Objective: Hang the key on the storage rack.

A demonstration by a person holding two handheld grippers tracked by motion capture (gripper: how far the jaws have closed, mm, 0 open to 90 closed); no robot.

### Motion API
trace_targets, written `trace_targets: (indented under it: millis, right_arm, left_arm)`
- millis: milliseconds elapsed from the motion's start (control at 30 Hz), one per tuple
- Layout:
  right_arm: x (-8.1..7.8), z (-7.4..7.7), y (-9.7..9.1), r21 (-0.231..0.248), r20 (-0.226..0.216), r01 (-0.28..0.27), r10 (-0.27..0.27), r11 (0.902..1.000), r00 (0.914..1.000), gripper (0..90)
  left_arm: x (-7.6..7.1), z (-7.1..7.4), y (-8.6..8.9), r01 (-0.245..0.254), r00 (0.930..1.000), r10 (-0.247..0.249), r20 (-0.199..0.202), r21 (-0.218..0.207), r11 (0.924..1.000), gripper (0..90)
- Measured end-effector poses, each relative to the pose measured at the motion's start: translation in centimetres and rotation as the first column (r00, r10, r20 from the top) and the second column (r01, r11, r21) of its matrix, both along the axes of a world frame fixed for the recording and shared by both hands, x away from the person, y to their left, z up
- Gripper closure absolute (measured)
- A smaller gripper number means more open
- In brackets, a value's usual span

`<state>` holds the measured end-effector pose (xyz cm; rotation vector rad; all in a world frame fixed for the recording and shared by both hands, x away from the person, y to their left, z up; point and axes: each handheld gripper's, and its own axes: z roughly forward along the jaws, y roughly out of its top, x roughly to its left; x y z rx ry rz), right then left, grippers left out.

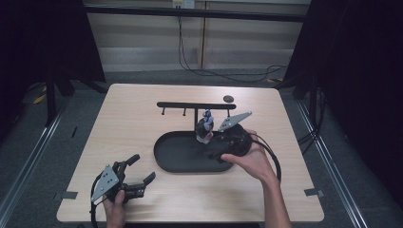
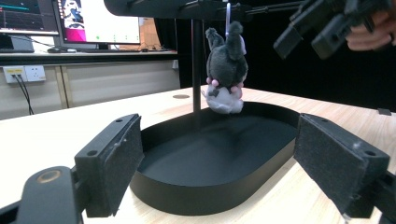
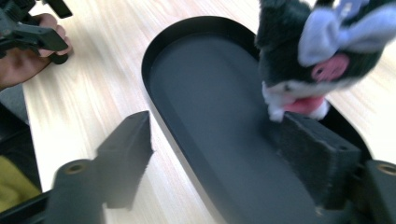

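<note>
Both grippers gape empty; plush toy (image 2: 225,70) hangs from rack (image 2: 196,60) over tray (image 2: 196,196).

My high view looked down and forward over the whole table (image 1: 142,118) from the near side. My left gripper view sat low at the near-left corner, facing across the black tray (image 2: 210,196) toward the hanging plush toy (image 2: 225,70). My right gripper view hovered close above the tray's right end — tray and toy appeared in all three.
</note>
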<state>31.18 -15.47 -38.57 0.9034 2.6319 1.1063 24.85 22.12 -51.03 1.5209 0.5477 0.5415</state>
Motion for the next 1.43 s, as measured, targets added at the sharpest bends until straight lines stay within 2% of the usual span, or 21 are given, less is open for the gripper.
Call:
trace_targets:
  millis: [267, 533, 567, 600, 633, 733, 767, 800, 967, 1000, 1033, 1067, 1100, 1133, 1200, 1267, 1300, 1333, 1367, 1400, 1433]
  right_arm:
    - [-2.6, -3.5, -1.7, 0.101, 0.051, 0.099, -0.105, 0.9899, 0.9932, 16.9]
    - [-5.0, -6.1, -4.0, 0.213, 0.161, 0.265, -0.302, 0.9402, 0.9396, 14.0]
    - [-5.8, -6.9, -4.0, 0.198, 0.219, 0.307, -0.347, 0.9309, 0.9119, 14.0]
    - [-5.8, -6.9, -4.0, 0.198, 0.219, 0.307, -0.347, 0.9309, 0.9119, 14.0]
    - [-6.6, -7.8, -3.9, 0.203, 0.269, 0.375, -0.42, 0.9043, 0.8666, 14.3]
    - [-7.1, -8.8, -3.9, 0.218, 0.281, 0.422, -0.471, 0.8798, 0.8362, 14.2]
    - [-7.6, -9.8, -3.9, 0.247, 0.296, 0.459, -0.518, 0.8532, 0.8025, 15.0]
    - [-7.6, -9.8, -3.9, 0.247, 0.296, 0.459, -0.518, 0.8532, 0.8025, 15.0]
    - [-8.7, -11.4, -3.8, 0.347, 0.376, 0.547, -0.648, 0.7614, 0.6627, 14.3]
    - [-8.7, -11.4, -3.8, 0.347, 0.376, 0.547, -0.648, 0.7614, 0.6627, 14.3]
    - [-8.9, -11.9, -3.9, 0.378, 0.391, 0.566, -0.681, 0.7325, 0.6199, 14.0]
    - [-8.9, -11.9, -3.9, 0.378, 0.391, 0.566, -0.681, 0.7325, 0.6199, 14.0]
    - [-9.2, -12.0, -4.0, 0.422, 0.405, 0.567, -0.707, 0.7075, 0.58, 13.7]
    - [-9.4, -12.1, -4.0, 0.438, 0.413, 0.565, -0.714, 0.6996, 0.5651, 13.7]
    - [-10.2, -12.3, -4.1, 0.497, 0.434, 0.566, -0.753, 0.6579, 0.4941, 13.8]
    - [-10.9, -12.5, -4.3, 0.558, 0.448, 0.534, -0.772, 0.6354, 0.4504, 13.8]
    - [-11.1, -12.6, -4.3, 0.569, 0.461, 0.514, -0.767, 0.6415, 0.4462, 13.9]
    - [-11.2, -12.6, -4.3, 0.571, 0.472, 0.479, -0.745, 0.6662, 0.4717, 13.8]
    - [-11.3, -12.6, -4.3, 0.56, 0.481, 0.435, -0.705, 0.7046, 0.5213, 13.6]
    - [-11.3, -12.6, -4.3, 0.56, 0.481, 0.435, -0.705, 0.7046, 0.5213, 13.6]
    - [-11.3, -12.6, -4.3, 0.551, 0.484, 0.423, -0.689, 0.7191, 0.5395, 13.6]
  left_arm:
    - [0.0, 0.0, 0.0, 0.0, 1.0, 0.0, 0.0, 0.0, 1.0, 15.5]
    - [0.0, 0.0, 0.0, 0.0, 1.0, 0.0, 0.0, 0.0, 1.0, 15.5]
    - [0.0, 0.0, 0.0, 0.0, 1.0, 0.0, 0.0, 0.0, 1.0, 15.5]
    - [0.0, 0.0, 0.0, 0.0, 1.0, 0.0, 0.0, 0.0, 1.0, 15.5]
    - [0.0, 0.0, 0.0, 0.0, 1.0, 0.0, -0.001, -0.002, 1.0, 15.5]
    - [0.0, 0.0, 0.0, 0.0, 1.0, 0.0, 0.0, 0.0, 1.0, 15.5]
    - [0.0, 0.0, 0.0, 0.0, 1.0, 0.0, 0.0, 0.0, 1.0, 15.5]
    - [0.0, 0.0, 0.0, 0.0, 1.0, 0.0, 0.0, 0.0, 1.0, 15.5]
    - [0.0, 0.0, 0.0, 0.0, 1.0, 0.0, 0.0, 0.0, 1.0, 15.5]
    - [0.0, 0.0, 0.0, 0.0, 1.0, 0.0, 0.0, 0.0, 1.0, 15.5]
    - [0.0, 0.0, 0.0, 0.0, 1.0, 0.0, 0.0, 0.0, 1.0, 15.5]
    - [0.0, 0.0, 0.0, 0.0, 1.0, 0.0, 0.0, 0.0, 1.0, 15.5]
    - [0.0, 0.0, 0.0, 0.0, 1.0, 0.0, 0.0, 0.0, 1.0, 15.5]
    - [0.0, 0.0, 0.0, 0.0, 1.0, 0.0, 0.0, 0.0, 1.0, 15.5]
    - [0.0, 0.0, 0.0, 0.0, 1.0, 0.0, 0.0, 0.0, 1.0, 15.5]
    - [0.0, 0.0, 0.0, 0.0, 1.0, 0.0, 0.0, 0.001, 1.0, 15.5]
    - [0.0, 0.0, 0.0, 0.0, 1.0, 0.0, 0.0, -0.001, 1.0, 15.5]
    - [0.0, 0.0, 0.0, 0.0, 1.0, 0.0, 0.0, -0.001, 1.0, 15.5]
    - [0.0, 0.0, 0.0, 0.0, 1.0, 0.0, -0.001, -0.001, 1.0, 15.5]
    - [0.0, 0.0, 0.0, 0.0, 1.0, 0.0, -0.001, -0.001, 1.0, 15.5]
    - [0.0, 0.0, 0.0, 0.0, 1.0, 0.0, 0.0, 0.0, 1.0, 15.5]
